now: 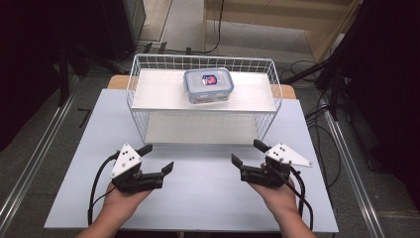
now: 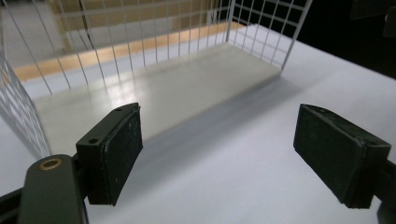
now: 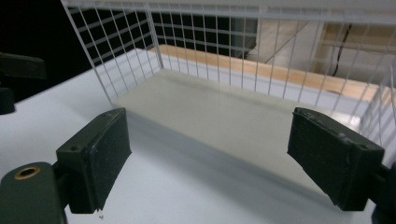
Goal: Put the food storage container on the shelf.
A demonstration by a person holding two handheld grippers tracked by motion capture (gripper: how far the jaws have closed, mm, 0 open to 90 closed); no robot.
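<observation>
A clear lidded food container (image 1: 208,85) with a blue rim and a red and blue label rests on the top shelf of a white wire rack (image 1: 131,84). My left gripper (image 1: 156,158) is held low over the pale table (image 1: 89,144) in front of the rack, open with nothing between its pads (image 2: 119,149). My right gripper (image 1: 248,152) mirrors it on the right, also open and holding nothing, its pads (image 3: 336,154) wide apart. Both gripper views look into the rack's bare lower shelf (image 2: 168,93) (image 3: 219,112).
The rack stands at the back middle of the table. Dark equipment stands on the floor to the left (image 1: 74,29). Cables (image 1: 322,124) lie on the floor to the right. Metal rails (image 1: 39,153) run along both sides of the table.
</observation>
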